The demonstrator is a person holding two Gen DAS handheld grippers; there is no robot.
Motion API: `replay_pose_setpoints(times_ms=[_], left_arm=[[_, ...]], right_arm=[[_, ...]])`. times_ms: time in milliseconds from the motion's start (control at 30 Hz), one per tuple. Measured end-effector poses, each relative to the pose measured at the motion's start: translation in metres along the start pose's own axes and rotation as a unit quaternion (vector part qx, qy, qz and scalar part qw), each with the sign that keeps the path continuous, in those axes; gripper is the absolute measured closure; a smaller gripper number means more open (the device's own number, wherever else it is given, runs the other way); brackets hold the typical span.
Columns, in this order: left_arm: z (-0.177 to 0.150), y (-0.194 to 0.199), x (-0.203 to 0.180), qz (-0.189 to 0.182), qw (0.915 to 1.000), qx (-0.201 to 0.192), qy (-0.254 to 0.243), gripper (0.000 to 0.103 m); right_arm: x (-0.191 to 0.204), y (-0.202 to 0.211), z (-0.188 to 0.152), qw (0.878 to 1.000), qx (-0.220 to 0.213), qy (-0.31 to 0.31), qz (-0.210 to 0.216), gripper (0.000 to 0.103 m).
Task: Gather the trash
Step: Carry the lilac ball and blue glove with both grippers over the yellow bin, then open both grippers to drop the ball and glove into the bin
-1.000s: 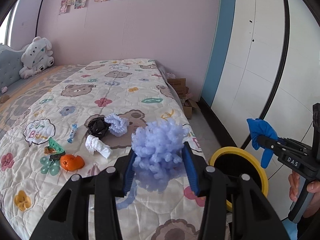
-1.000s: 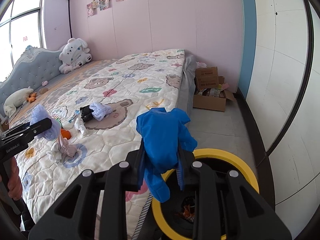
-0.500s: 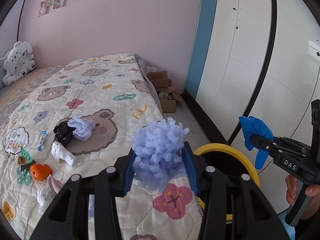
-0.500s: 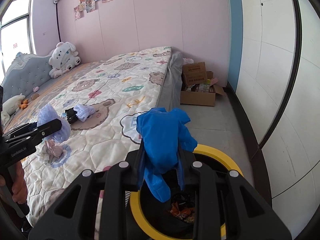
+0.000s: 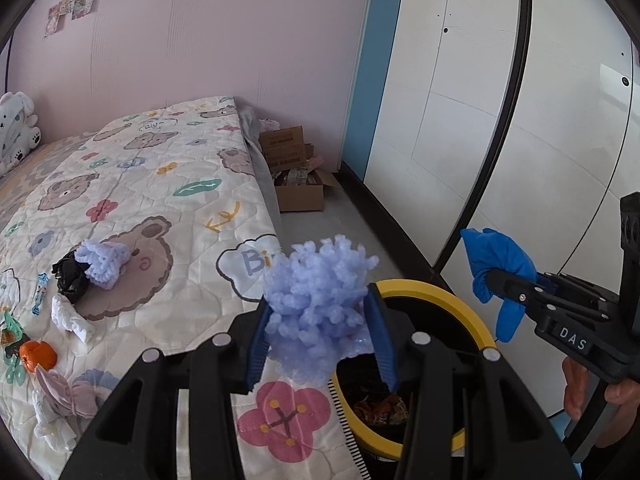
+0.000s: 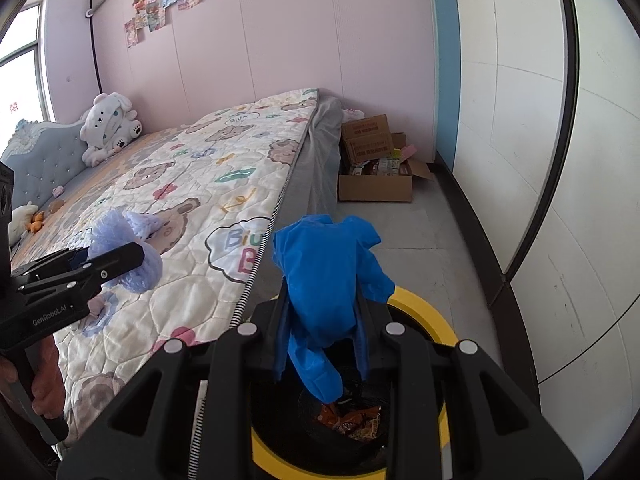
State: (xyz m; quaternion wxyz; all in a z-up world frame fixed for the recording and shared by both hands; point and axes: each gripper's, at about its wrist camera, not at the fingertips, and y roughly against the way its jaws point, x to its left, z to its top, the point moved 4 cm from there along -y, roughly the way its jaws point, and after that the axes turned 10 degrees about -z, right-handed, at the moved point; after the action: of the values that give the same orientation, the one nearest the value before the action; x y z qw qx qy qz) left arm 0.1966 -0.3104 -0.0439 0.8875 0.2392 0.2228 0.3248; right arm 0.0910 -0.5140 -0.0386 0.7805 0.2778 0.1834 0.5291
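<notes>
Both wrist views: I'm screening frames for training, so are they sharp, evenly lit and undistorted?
Left wrist view: sharp, soft daylight, wardrobe lines bowed by fisheye, dark corners. Right wrist view: sharp too, window blown out, same bowing.

Bed [image 5: 168, 184], orange [image 5: 38, 354], perhaps tissues [image 5: 72, 318]
</notes>
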Motion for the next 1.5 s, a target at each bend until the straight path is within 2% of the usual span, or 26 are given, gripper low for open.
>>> replay_pose_setpoints(times_ms=[367,767,967,1133,1300,1500], left_arm=[[-0.011,-0.038,-0.027,-0.023,0.9993,0.028,0.003,0.061],[-0.017,-0.052,-0.032,-0.031,0.9986,0.042,0.006,0.059],[-0.018,-0.051,-0.033,-0.034,0.9986,0.04,0.007,0.046],[-0.017,-0.045,-0.03,-0.033,0.9988,0.034,0.012,0.032],[-0.014,-0.035,-0.022,-0.027,0.9992,0.021,0.019,0.021],[-0.011,-0.018,-0.009,-0.006,0.9997,0.003,0.022,0.014]], right_arm=[[-0.02,-0.021,-0.006,0.999,0.025,-0.025,0.003,0.077],[-0.032,-0.029,-0.005,0.999,0.032,-0.043,0.0,0.074],[-0.036,-0.029,-0.004,0.998,0.033,-0.049,-0.013,0.067],[-0.043,-0.026,-0.002,0.998,0.029,-0.061,-0.019,0.055],[-0.049,-0.018,0.001,0.997,0.023,-0.073,-0.024,0.054],[-0.045,-0.011,0.002,0.997,0.02,-0.079,-0.016,0.048]])
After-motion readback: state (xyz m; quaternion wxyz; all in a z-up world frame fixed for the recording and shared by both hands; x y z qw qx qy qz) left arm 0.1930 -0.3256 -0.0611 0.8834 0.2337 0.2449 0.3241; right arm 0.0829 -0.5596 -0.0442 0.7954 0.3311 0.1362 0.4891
